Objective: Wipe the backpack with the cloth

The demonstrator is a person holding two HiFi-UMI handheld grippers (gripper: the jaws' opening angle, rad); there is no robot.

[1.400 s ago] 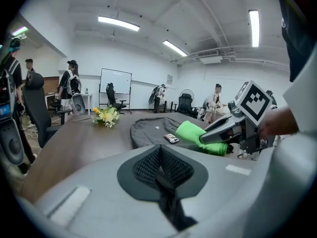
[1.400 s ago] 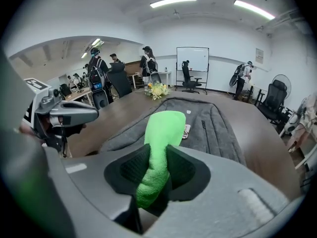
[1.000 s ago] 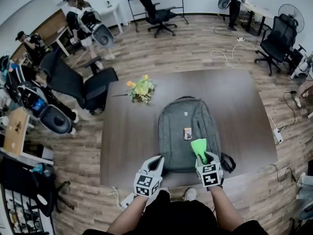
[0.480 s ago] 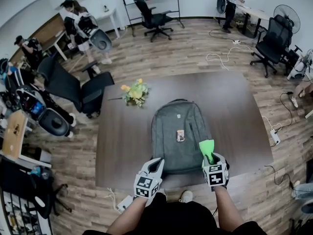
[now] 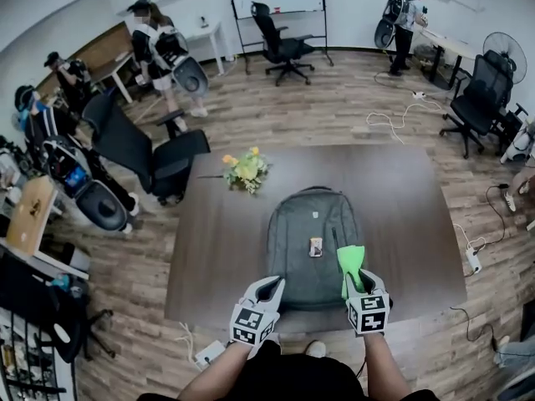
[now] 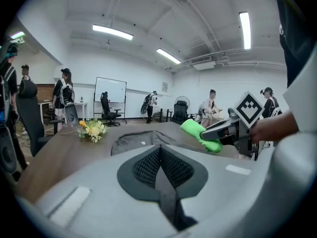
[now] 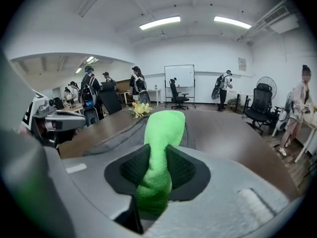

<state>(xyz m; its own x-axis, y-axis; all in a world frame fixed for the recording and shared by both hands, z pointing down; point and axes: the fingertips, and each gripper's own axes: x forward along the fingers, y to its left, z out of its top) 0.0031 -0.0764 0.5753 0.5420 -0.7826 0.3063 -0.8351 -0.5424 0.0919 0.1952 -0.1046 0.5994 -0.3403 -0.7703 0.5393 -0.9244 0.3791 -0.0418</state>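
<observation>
The right gripper pinches the green cloth just over the near right corner of the backpack lying flat on the table, the left gripper closed and empty, so wiping looks barely started.

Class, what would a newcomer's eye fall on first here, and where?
The bright green cloth, clamped in the right gripper, sticks up over the near right part of the grey backpack. That backpack lies flat on the dark table, with a bunch of yellow flowers beyond its far left corner.
</observation>
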